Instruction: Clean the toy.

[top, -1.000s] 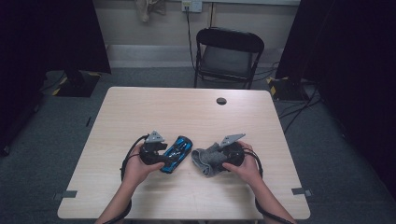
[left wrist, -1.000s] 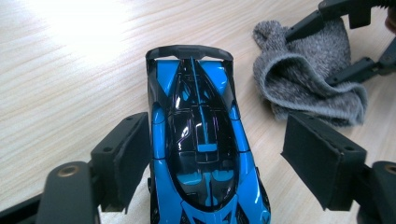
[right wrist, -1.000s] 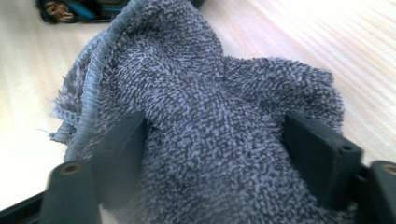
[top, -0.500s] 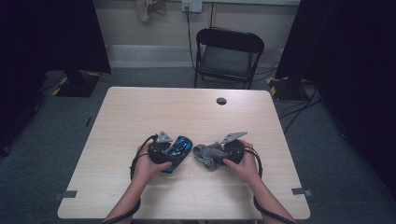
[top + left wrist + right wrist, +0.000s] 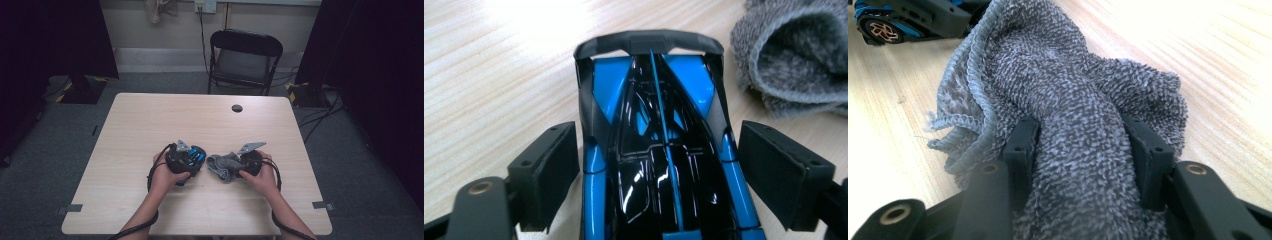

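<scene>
High view: pale wood-grain bench (image 5: 150, 125) with both tools near its front middle. Left tool (image 5: 186, 159) over a glossy blue-and-black toy racing car (image 5: 196, 156), held in the left hand (image 5: 167, 172). Right tool (image 5: 239, 165) at a crumpled grey terry cloth (image 5: 224, 165), held in the right hand (image 5: 260, 174). Car and cloth just beside each other. Small round black cable port (image 5: 237, 108) toward the far edge. Black folding chair (image 5: 244, 60) on the floor behind the bench.

Left gripper view: car (image 5: 659, 150) lengthwise between the two black pads (image 5: 549, 175), rear wing at the far end. Slim gaps visible on both sides, pads not pressing; jaws spread wide, having just been opening, car between them. Car resting on the bench (image 5: 499, 75). Cloth (image 5: 794, 55) at upper right, close to the car's far end.

Right gripper view: jaws clamped on a thick fold of the cloth (image 5: 1073, 115), having just been closing; pads (image 5: 1020, 145) sunk into the pile on both sides. Rest of the cloth bunched on the bench (image 5: 1218, 75). Car's wheel (image 5: 883, 30) at upper left, just past the cloth.
</scene>
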{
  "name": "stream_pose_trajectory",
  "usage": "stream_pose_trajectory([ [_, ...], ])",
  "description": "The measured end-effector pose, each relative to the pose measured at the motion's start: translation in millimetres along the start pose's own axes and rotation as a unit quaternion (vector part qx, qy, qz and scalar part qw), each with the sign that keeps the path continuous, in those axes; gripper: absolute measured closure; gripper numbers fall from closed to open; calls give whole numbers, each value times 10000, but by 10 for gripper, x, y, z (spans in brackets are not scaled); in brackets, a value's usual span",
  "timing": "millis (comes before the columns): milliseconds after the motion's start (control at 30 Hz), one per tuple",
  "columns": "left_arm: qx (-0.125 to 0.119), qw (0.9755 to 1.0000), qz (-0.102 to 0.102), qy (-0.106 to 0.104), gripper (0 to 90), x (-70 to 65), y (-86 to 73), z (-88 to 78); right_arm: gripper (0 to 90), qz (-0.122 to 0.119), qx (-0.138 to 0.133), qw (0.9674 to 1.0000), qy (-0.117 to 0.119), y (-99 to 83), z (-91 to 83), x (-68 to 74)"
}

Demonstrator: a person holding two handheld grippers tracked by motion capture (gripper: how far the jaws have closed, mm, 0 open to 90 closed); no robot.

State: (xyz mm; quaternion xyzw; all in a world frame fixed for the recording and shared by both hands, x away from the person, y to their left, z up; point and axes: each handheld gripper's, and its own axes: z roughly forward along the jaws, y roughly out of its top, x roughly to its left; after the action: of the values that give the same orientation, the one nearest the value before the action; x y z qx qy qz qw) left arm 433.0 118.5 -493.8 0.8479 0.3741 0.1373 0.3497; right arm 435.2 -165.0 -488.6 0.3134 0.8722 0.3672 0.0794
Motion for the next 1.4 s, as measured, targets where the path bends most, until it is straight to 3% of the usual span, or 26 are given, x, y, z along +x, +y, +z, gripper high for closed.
stream_pose_trajectory([
  [67, 38, 9999, 116, -21, 165, -11, -31, -2, 540, -10, 16, 10000, -10, 3, 0, 3],
  [167, 85, 9999, 122, -27, 157, -10, -34, -13, 541, -16, 42, 10000, -14, 10, 0, 2],
  [267, 108, 9999, 82, 40, 160, -16, -25, -13, 541, -11, 28, 10000, -19, 6, 0, 5],
  [367, 49, 9999, 54, 79, 227, -37, -28, -25, 541, -10, -39, 10000, -44, -12, -1, 13],
  [467, 106, 9998, -82, 153, 255, -65, -19, -32, 542, 5, -83, 9999, -56, -27, -3, 18],
  [533, 154, 9997, -54, 197, 257, -66, -6, -35, 542, 2, -89, 9999, -57, -29, -3, 18],
  [700, 123, 9998, -100, 153, 258, -70, -17, -38, 543, 6, -85, 10000, -44, -27, -3, 14],
  [1067, 128, 9998, 119, -27, 258, -42, -43, -68, 519, 82, -136, 9999, -25, -31, -6, 5],
  [1267, 85, 9999, 131, -39, 258, -43, -55, -68, 485, 175, 37, 9996, -234, 23, -26, 29],
  [1400, 57, 9999, 127, -36, 258, -46, -63, -68, 489, 263, -20, 9985, -488, 42, -44, 8],
])
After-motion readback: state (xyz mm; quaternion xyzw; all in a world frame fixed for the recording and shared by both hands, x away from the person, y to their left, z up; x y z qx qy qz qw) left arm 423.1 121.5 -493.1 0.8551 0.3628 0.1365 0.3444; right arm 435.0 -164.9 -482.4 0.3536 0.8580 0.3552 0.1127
